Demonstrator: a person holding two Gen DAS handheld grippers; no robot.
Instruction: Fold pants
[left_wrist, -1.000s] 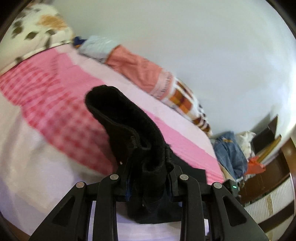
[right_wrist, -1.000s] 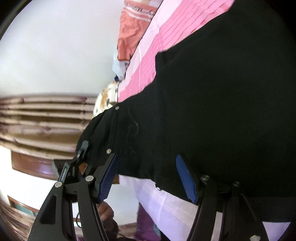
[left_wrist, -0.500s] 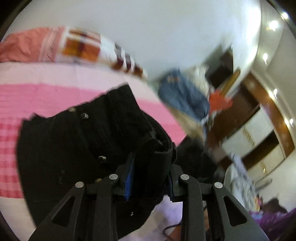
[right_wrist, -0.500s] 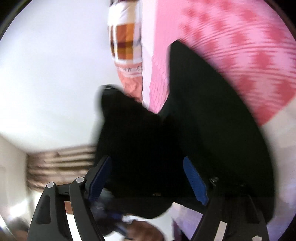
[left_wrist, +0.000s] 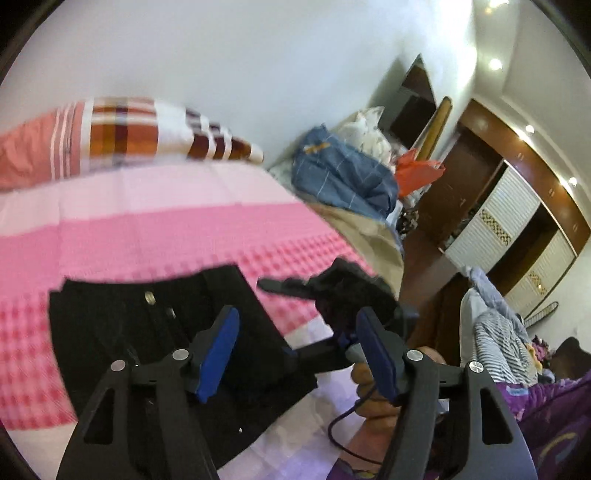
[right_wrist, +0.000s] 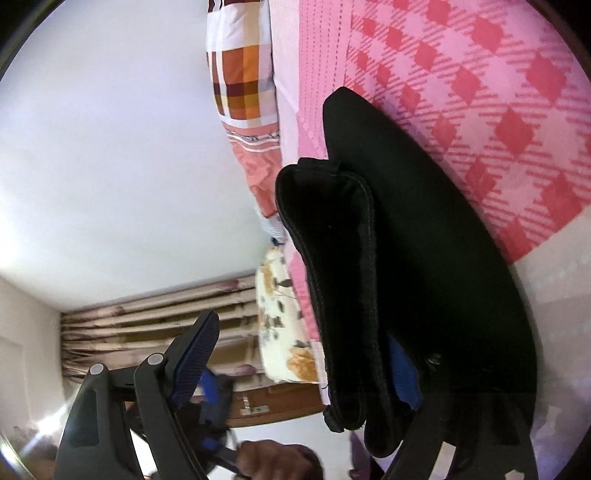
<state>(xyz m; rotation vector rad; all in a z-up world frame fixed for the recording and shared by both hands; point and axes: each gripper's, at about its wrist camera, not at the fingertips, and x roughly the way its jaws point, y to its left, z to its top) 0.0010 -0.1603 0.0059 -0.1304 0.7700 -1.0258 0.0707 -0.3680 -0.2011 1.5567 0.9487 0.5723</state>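
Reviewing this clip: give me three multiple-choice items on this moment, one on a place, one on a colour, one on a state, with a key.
1. Where do the pants lie?
A. on the pink checked bedspread
B. on the floor
C. on a wooden chair

2. What colour are the pads of the left gripper?
A. red
B. blue
C. white

3. How does the left gripper stand?
A. clamped on the waistband
B. holding a hanger
C. jaws apart, nothing pinched

Key: 1 A, black cloth rests flat on the checked cover; 2 B, both inner faces show blue; 3 C, the jaws are opening with a clear gap over the pants.
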